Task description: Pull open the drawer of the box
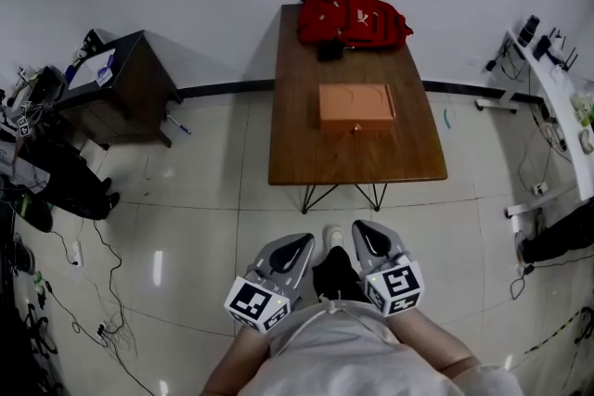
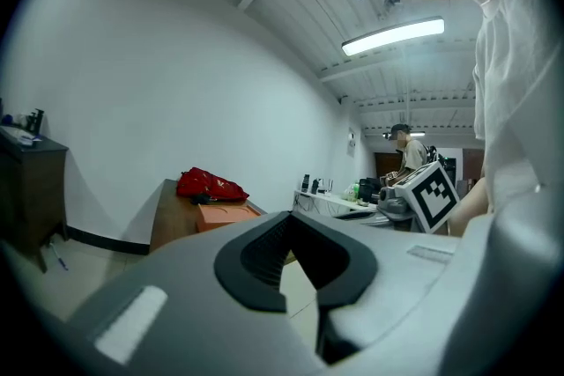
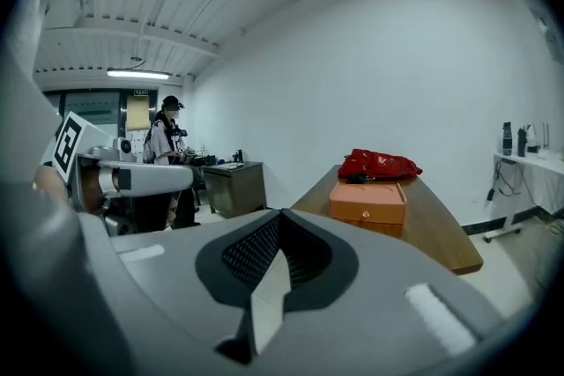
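Observation:
The orange box (image 1: 357, 107) lies on the brown wooden table (image 1: 297, 153), its drawer front with a small knob (image 1: 354, 129) facing me and shut. I stand well back from the table with both grippers held low by my body. My left gripper (image 1: 304, 241) and right gripper (image 1: 362, 229) are both shut and hold nothing. In the left gripper view the box (image 2: 216, 214) shows far beyond the shut left gripper (image 2: 291, 220). The right gripper view has the box (image 3: 367, 200) ahead and to the right of the shut right gripper (image 3: 280, 220).
A red backpack (image 1: 353, 19) and a small black item (image 1: 329, 49) sit at the table's far end. A dark cabinet (image 1: 121, 88) stands at the left, a white desk (image 1: 557, 97) at the right. Cables trail over the floor at the left. Another person (image 3: 163, 136) stands in the background.

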The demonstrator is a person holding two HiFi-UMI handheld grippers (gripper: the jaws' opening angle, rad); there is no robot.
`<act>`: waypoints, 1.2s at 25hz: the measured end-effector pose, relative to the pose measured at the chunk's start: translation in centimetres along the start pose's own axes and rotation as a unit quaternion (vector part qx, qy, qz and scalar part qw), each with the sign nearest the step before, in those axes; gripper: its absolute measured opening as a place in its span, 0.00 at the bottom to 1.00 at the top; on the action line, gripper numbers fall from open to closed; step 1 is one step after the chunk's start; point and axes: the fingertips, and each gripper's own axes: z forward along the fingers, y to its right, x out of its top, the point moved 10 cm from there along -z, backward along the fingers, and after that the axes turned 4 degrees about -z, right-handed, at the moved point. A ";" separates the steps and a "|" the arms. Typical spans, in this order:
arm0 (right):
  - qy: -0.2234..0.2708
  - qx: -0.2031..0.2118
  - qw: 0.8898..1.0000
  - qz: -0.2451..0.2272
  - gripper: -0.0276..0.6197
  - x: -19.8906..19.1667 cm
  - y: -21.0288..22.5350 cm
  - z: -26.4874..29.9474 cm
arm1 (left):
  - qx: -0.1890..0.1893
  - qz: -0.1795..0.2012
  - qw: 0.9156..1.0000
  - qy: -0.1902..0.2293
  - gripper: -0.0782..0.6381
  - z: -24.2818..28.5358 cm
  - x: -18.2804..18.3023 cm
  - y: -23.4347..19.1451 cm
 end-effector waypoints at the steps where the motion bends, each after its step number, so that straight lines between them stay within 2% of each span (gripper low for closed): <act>1: 0.001 0.002 1.000 0.001 0.05 0.3 1.0 1.2 | 0.004 -0.001 1.000 0.001 0.12 1.0 0.2 -0.9; 5: -0.006 0.004 1.000 0.009 0.05 1.4 5.0 5.9 | 0.007 -0.007 1.000 -0.015 0.12 5.6 1.1 -4.9; 11: -0.040 -0.012 0.999 0.022 0.05 3.4 11.3 13.2 | -0.004 0.010 0.999 -0.040 0.12 13.4 4.4 -10.6; 19: -0.099 -0.035 0.994 0.038 0.05 3.1 19.7 20.2 | 0.008 -0.006 0.999 -0.052 0.12 22.3 5.5 -17.2; 24: -0.142 -0.029 0.988 0.045 0.05 1.8 22.6 23.5 | 0.017 -0.019 0.998 -0.058 0.12 25.4 5.2 -19.8; 30: -0.192 -0.027 0.979 0.062 0.08 -0.4 23.7 26.0 | 0.037 -0.040 0.996 -0.075 0.12 26.3 4.2 -21.7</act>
